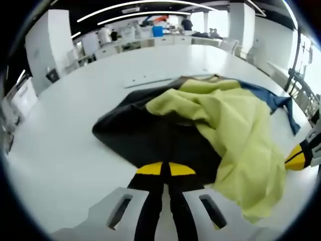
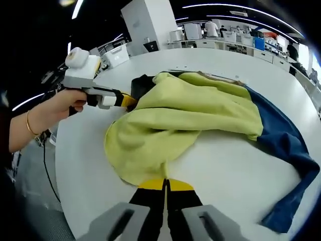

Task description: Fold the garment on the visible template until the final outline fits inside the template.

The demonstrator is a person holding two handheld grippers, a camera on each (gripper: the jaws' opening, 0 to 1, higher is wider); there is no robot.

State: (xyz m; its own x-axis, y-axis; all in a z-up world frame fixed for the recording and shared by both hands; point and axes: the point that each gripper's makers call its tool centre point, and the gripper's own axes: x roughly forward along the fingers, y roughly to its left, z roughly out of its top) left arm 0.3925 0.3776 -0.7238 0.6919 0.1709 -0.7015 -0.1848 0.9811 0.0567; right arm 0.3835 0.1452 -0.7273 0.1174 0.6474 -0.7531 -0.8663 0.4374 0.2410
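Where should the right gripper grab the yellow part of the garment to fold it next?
Probably the rounded free edge of the yellow panel lying just ahead of the right gripper, coming in low along the white table. That edge lies loose on the bare tabletop, so one finger could slide under it. The left gripper sits at the panel's far side, near the black part.

Bare counter point(image 2: 235, 175) is lying open on every side of the garment point(image 2: 190, 115), giving room to pass. The left gripper point(image 2: 131, 101) is reaching in at the garment's far edge, blocking that side in the right gripper view.
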